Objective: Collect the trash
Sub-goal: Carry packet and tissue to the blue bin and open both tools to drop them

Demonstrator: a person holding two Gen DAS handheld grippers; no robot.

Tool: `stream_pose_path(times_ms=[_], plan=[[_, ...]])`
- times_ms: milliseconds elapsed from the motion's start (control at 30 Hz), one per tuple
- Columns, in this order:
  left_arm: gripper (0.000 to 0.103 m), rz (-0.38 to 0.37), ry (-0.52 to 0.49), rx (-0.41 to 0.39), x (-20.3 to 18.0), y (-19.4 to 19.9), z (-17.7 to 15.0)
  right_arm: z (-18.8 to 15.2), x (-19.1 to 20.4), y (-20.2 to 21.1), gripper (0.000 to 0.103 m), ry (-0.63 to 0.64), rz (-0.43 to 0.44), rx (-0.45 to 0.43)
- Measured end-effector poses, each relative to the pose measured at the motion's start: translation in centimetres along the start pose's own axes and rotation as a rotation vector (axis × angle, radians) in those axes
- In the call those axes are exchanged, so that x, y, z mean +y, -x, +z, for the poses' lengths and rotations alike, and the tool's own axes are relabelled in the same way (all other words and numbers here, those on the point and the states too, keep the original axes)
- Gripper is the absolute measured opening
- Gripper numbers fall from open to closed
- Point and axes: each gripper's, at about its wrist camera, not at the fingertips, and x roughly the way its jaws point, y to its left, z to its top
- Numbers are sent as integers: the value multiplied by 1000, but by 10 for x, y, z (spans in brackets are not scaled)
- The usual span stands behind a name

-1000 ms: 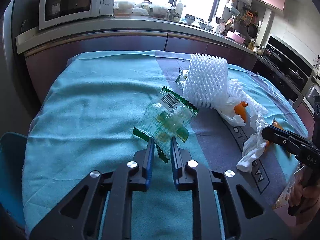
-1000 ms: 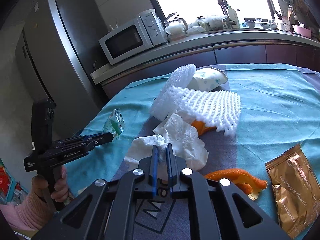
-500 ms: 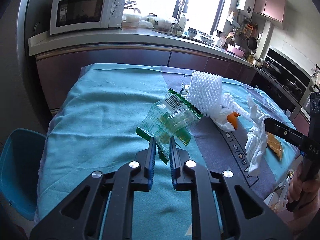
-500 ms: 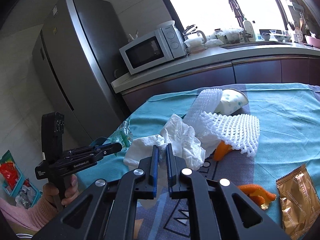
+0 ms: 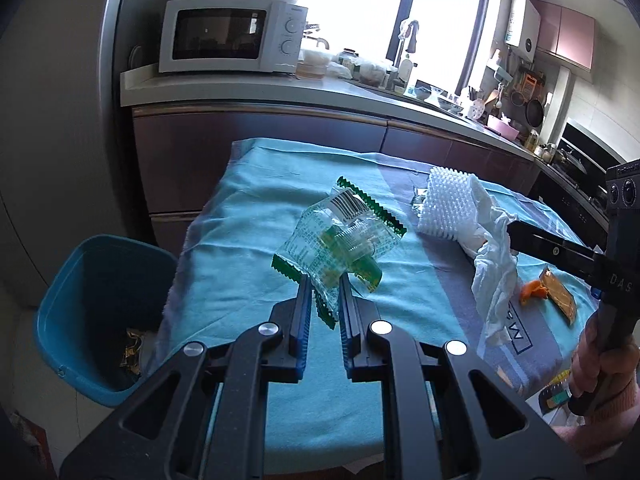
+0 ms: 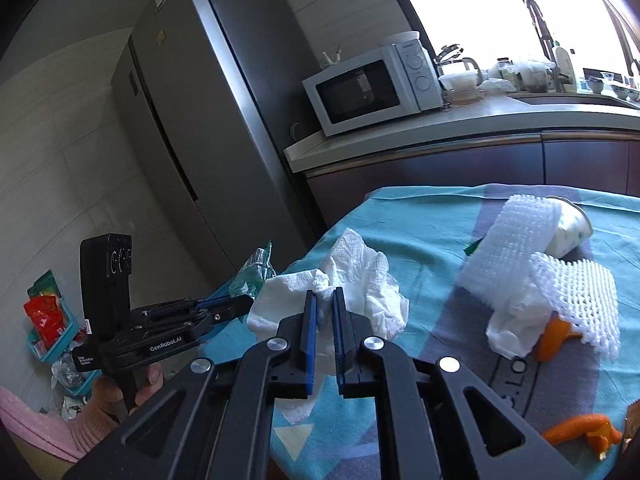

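Observation:
My left gripper (image 5: 323, 285) is shut on a clear snack wrapper with green edges (image 5: 340, 236), held above the teal tablecloth (image 5: 256, 208). The same left gripper (image 6: 240, 304) and wrapper (image 6: 252, 276) show at the left of the right wrist view. My right gripper (image 6: 323, 296) is shut on a crumpled white paper towel (image 6: 352, 276), lifted off the table; it hangs as a white bundle (image 5: 494, 264) in the left wrist view. A blue bin (image 5: 100, 312) stands on the floor at the table's left, with some trash inside.
On the table lie white foam fruit nets (image 6: 552, 280), orange peel (image 6: 580, 430), a gold snack packet (image 5: 558, 296) and a tipped paper cup (image 6: 572, 228). A counter with a microwave (image 5: 232, 36) runs behind the table. A fridge (image 6: 208, 120) stands left.
Both grippers have risen and pulled back toward the table's left edge with their loads. The blue bin has come into the left wrist view, and the paper towel is off the table.

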Motion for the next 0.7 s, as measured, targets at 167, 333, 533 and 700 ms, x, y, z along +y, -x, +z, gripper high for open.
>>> stream_pose_path(times_ms=[167, 333, 533, 700], plan=[[14, 54, 49, -15, 28, 19, -7, 8, 17, -26, 7, 31, 55, 30], [14, 117, 102, -30, 62, 33, -12, 16, 38, -53, 7, 62, 110, 58], [14, 211, 157, -46, 105, 51, -18, 25, 62, -87, 7, 97, 175, 87], [14, 271, 208, -41, 138, 56, -24, 33, 84, -115, 7, 126, 217, 105]])
